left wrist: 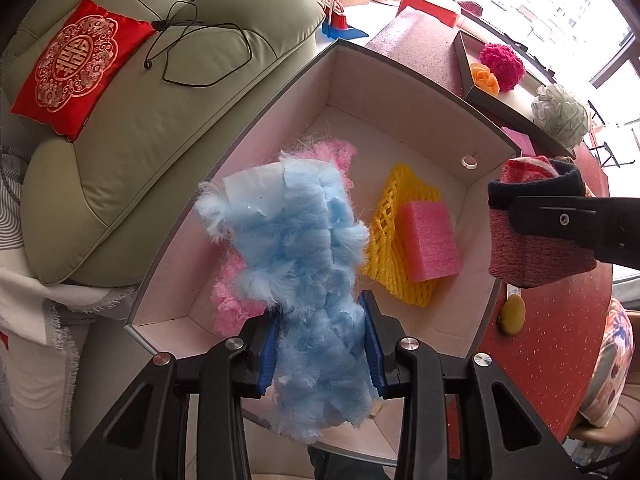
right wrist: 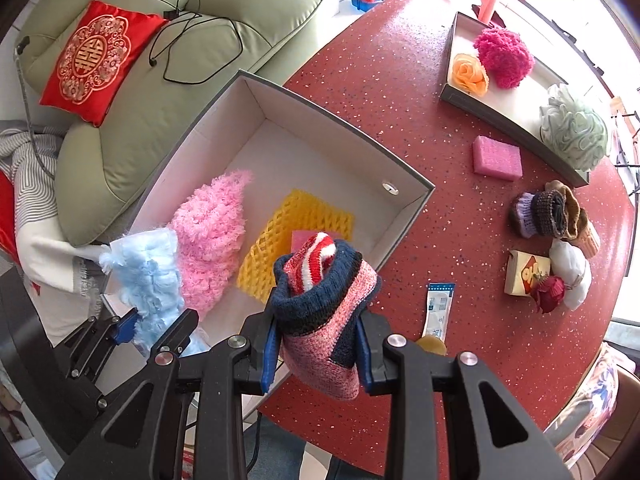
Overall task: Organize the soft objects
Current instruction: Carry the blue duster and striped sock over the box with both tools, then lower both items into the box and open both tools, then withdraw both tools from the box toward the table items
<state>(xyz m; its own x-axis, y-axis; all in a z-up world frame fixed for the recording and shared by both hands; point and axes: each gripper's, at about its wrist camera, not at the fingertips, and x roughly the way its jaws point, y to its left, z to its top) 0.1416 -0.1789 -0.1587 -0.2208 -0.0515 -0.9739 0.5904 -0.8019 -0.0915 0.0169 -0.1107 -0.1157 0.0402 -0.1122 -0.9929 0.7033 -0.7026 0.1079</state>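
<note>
Over the grey cardboard box [right wrist: 416,186], already holding three soft pieces, we are carrying a fluffy blue duster [left wrist: 296,248] clamped in the left gripper [left wrist: 322,350] and a knitted pink sock bundle [right wrist: 324,304] clamped in the right gripper [right wrist: 316,354], while more are waiting on the red bench [right wrist: 400,92].

Red embroidered cushion [right wrist: 96,60] on green sofa [right wrist: 168,92], black cable [right wrist: 196,48] beside it; small sachet [right wrist: 438,310], possibly a wipe, on red table [right wrist: 400,92].
</note>
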